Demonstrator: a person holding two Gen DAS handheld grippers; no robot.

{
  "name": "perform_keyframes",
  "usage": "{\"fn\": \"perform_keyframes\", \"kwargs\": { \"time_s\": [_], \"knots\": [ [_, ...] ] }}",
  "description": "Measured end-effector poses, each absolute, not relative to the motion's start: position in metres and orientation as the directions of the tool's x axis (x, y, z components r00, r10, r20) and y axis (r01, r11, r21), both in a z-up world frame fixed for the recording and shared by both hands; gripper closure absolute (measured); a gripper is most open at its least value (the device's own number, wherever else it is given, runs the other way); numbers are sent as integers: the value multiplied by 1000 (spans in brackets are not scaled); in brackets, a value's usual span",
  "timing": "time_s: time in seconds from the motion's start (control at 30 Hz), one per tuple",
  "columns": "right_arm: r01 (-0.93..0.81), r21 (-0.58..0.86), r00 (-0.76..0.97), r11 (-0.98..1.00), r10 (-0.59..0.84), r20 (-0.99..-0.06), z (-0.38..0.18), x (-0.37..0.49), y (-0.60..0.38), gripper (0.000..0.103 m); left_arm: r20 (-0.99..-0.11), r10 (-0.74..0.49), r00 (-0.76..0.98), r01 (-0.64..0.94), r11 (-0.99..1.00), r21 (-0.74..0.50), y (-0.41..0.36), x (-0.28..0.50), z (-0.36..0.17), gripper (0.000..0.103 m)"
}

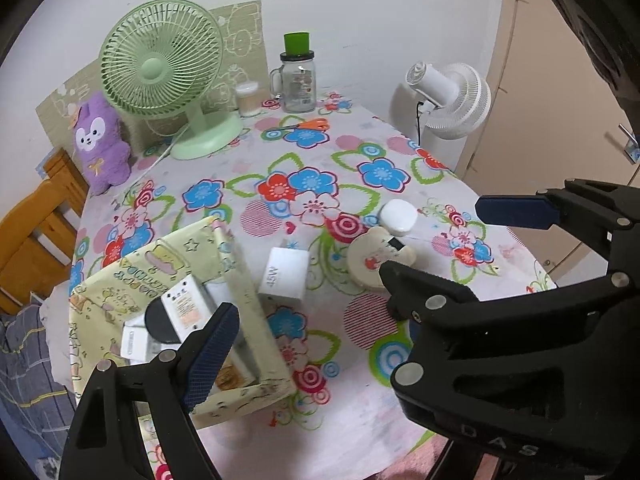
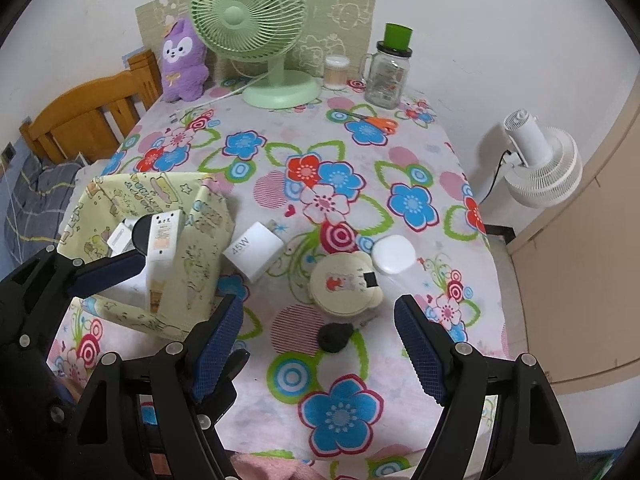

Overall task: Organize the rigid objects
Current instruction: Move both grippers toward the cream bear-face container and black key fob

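Both grippers spread wide, nothing held. Right gripper hovering just near-side of bear-shaped round case; small black object between its fingers, untouched. White charger left of case, white oval case right. Left gripper over yellow fabric box holding white chargers and a black disc.

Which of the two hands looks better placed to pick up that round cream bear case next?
Probably the right gripper: its open jaws frame the bear case just ahead. The left gripper hangs open nearer the yellow fabric box.
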State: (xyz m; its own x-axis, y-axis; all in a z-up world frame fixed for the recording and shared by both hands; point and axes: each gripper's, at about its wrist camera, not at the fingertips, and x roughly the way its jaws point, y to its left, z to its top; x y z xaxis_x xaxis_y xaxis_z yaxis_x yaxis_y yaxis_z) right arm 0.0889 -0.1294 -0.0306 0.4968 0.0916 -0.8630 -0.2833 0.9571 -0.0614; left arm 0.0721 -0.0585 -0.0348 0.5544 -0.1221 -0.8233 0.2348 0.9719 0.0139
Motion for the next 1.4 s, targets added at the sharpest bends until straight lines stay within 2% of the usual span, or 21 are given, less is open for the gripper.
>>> {"fn": "perform_keyframes", "kwargs": {
  "time_s": [0.63, 0.87, 1.4],
  "knots": [
    [-221, -10, 488, 975, 102, -867, -59, 104, -193, 23, -817, -147, 558, 244, 970, -8, -104, 87, -57, 15],
    [-232, -19, 480, 973, 97, -872, -76, 111, -201, 23, -824, -137, 550, 252, 968, 8, -118, 94, -76, 18],
    [-243, -6, 436, 970, 104, -894, -125, 123, -213, 23, -850, -134, 509, 254, 967, -1, -131, 107, -127, 19]
  ]
}}
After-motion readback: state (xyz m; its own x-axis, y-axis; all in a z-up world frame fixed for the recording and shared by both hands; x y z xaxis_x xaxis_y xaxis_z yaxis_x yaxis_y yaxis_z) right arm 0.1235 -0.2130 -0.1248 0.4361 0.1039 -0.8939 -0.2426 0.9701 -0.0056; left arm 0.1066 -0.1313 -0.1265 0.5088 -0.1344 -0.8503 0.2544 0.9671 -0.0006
